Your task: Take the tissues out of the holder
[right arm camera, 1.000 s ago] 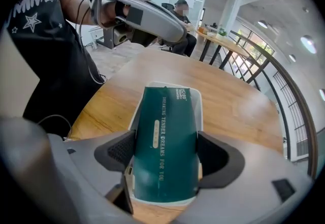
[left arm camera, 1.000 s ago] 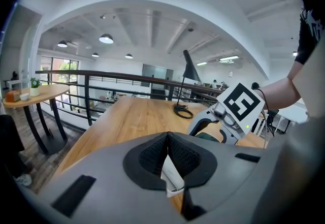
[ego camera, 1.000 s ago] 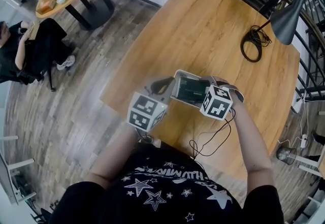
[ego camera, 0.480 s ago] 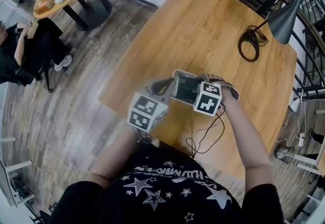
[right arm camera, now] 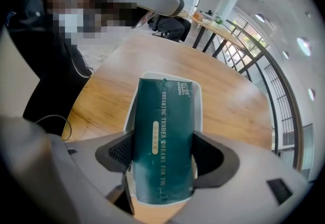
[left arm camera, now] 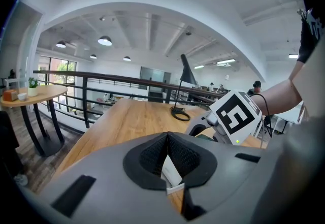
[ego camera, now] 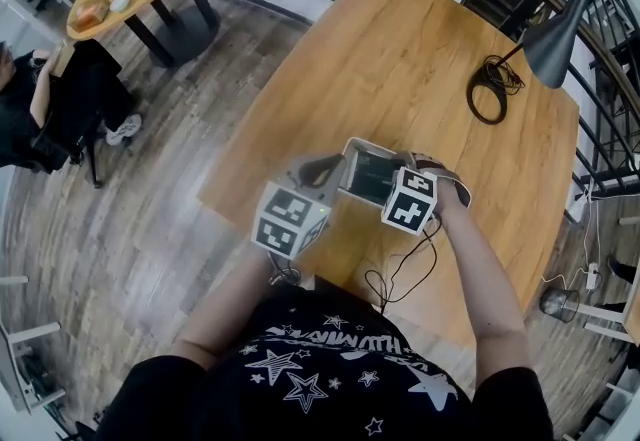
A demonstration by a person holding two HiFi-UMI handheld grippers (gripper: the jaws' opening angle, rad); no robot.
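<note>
- The left gripper (left arm camera: 167,140) is pinched closed on the thin white wall of the tissue holder (ego camera: 353,147), at the holder's left end.
- The right gripper (right arm camera: 162,159) is part-open, its pads pressed against both sides of the dark green tissue pack (right arm camera: 163,136), which lies lengthwise in the holder.
- The holder rests near the close edge of the wooden table (ego camera: 420,49).
- Farther off on the table are a coiled black cable (ego camera: 492,94) and a grey lamp (ego camera: 555,34).
</note>
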